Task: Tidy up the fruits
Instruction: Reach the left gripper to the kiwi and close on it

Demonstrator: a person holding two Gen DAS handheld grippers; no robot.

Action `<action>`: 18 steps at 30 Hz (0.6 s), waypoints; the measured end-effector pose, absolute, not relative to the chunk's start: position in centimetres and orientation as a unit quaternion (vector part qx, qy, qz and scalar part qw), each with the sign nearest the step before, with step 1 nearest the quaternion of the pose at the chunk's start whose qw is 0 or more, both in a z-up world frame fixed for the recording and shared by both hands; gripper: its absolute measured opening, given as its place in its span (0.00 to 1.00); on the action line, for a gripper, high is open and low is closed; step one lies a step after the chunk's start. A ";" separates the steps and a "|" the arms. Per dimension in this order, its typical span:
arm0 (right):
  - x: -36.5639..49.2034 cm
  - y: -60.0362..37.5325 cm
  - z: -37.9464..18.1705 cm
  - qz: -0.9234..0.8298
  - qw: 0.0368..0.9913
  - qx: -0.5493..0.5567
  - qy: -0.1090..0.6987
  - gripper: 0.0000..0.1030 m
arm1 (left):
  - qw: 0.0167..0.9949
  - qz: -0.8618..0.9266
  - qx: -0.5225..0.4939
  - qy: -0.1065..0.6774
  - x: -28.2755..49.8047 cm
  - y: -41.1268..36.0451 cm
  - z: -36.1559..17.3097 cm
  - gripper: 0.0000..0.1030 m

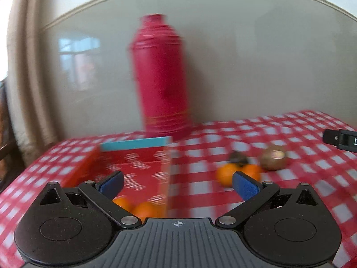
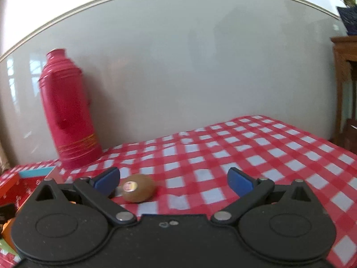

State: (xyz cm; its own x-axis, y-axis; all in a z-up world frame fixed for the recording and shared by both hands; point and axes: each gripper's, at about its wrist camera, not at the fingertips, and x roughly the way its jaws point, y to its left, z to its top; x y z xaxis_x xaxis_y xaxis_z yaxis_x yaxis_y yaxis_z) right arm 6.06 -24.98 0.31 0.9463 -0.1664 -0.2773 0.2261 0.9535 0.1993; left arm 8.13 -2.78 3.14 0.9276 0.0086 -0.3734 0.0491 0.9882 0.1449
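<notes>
Left wrist view, blurred: the left gripper (image 1: 178, 184) stands with its blue-padded jaws spread wide and empty above a red printed box (image 1: 142, 169) holding round oranges (image 1: 142, 210), while two more oranges on the table (image 1: 238, 173) and a brown oval kiwi (image 1: 274, 159) lie at 2 o'clock on the red-and-white checked cloth (image 1: 301, 178), before a tall smooth red flask (image 1: 160, 76). Right wrist view: the right gripper (image 2: 174, 182) points slightly downward, jaws fully apart and gripping nothing, the stickered kiwi (image 2: 139, 188) resting on the cloth just beside its left finger (image 2: 107, 179), the flask at 10 o'clock.
</notes>
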 end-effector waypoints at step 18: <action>3.5 -31.1 -0.4 -0.142 0.969 0.164 0.115 0.94 | 0.955 -0.117 0.096 0.255 16.8 -16.6 1.2 0.83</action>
